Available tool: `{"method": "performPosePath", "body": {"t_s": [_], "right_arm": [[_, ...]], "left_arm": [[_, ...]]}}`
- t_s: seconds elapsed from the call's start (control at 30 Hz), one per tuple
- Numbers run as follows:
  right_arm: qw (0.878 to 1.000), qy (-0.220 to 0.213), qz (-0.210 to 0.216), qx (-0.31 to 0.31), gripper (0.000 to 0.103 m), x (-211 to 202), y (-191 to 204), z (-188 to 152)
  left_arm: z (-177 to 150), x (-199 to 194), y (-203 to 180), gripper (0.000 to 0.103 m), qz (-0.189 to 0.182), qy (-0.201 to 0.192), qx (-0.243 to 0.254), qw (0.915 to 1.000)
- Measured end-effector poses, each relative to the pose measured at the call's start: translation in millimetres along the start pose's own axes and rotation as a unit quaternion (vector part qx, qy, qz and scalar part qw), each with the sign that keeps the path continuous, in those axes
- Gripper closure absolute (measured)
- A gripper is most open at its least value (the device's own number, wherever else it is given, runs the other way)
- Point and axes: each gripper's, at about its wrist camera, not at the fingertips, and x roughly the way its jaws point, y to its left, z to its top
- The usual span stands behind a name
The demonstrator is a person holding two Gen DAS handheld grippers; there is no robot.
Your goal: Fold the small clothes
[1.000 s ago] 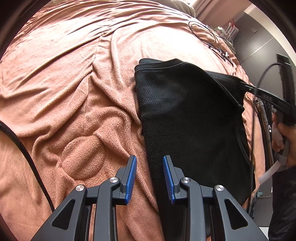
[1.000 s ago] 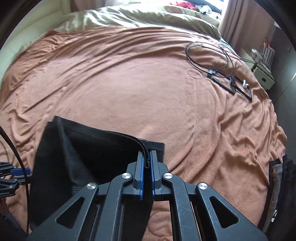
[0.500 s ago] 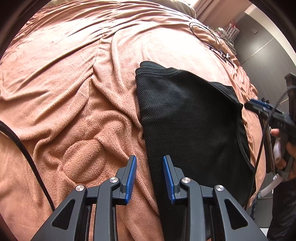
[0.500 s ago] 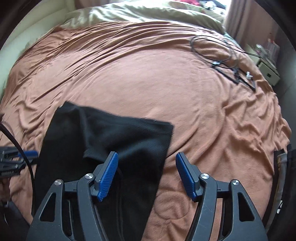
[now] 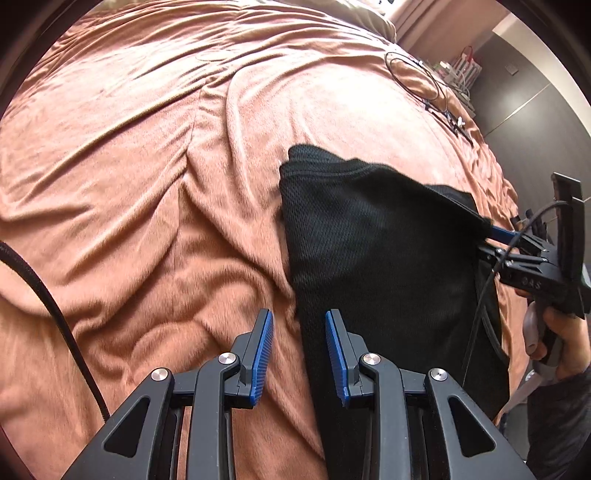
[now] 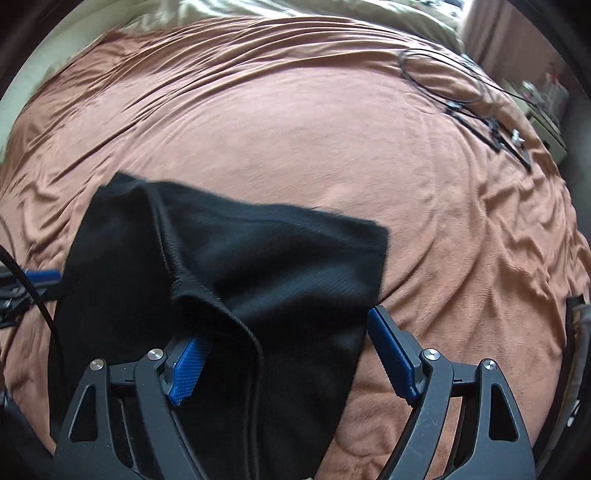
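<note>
A black mesh garment (image 5: 388, 251) lies partly folded on the rust-coloured blanket (image 5: 147, 184). My left gripper (image 5: 297, 317) hovers over the garment's near left edge. Its blue pads stand a little apart and press on nothing. In the right wrist view the garment (image 6: 277, 258) spreads under my right gripper (image 6: 284, 328). Those jaws are opening wide, the cloth lies loose between them, and a corded fold drapes over the left pad (image 6: 186, 369). The right gripper (image 5: 495, 236) also shows at the garment's far right corner. The left gripper's blue finger (image 6: 40, 275) peeks in at the left edge.
Coiled black cables (image 6: 461, 99) lie on the blanket at the far right. A thick black cord (image 5: 55, 306) crosses the near left. A beige duvet (image 6: 295, 11) lies at the head of the bed. A person's hand (image 5: 561, 332) holds the right gripper's handle.
The right gripper let go of the garment's corded edge and opened wide. The lifted cloth dropped onto the bed, and the gripper came down over it. The left gripper stayed put.
</note>
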Motion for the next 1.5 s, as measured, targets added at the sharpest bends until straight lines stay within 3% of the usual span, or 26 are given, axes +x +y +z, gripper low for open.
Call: {"method": "performPosePath", "body": {"t_s": [0.13,0.4,0.63,0.93,1.13,1.3,1.37,1.5], "right_arm": [[0.998,-0.011,0.009,0.061,0.022,7.4,-24.8,6.2],[0.990,-0.033,0.090,0.106,0.027,-0.7,-58.1,-2.8],[0.966,-0.020,0.214,0.145,0.027,0.3,-94.3,-26.6],[0.934,0.001,0.313,0.174,0.032,39.6,-125.7,-39.7],[0.919,-0.017,0.350,0.182,0.053,58.2,-147.4,-31.8],[0.926,-0.011,0.346,0.149,0.063,74.9,-130.8,-23.8],[0.935,-0.011,0.328,0.136,0.079,73.6,-126.0,-19.3],[0.941,-0.013,0.310,0.133,0.093,61.8,-127.8,-19.4]], "left_arm": [[12.0,2.6,0.2,0.072,-0.008,-0.009,-0.003,0.9999],[28.8,11.4,4.2,0.072,-0.029,-0.010,-0.018,0.9994],[35.6,16.5,11.8,0.072,-0.048,-0.010,-0.037,0.9981],[47.2,30.5,18.3,0.072,-0.074,-0.015,-0.051,0.9959],[61.2,38.9,19.1,0.072,-0.080,-0.028,-0.053,0.9949],[69.9,42.7,11.0,0.073,-0.066,-0.037,-0.039,0.9964],[70.6,41.9,9.3,0.082,-0.062,-0.042,-0.038,0.9965],[70.9,32.5,5.7,0.091,-0.061,-0.053,-0.036,0.9961]]}}
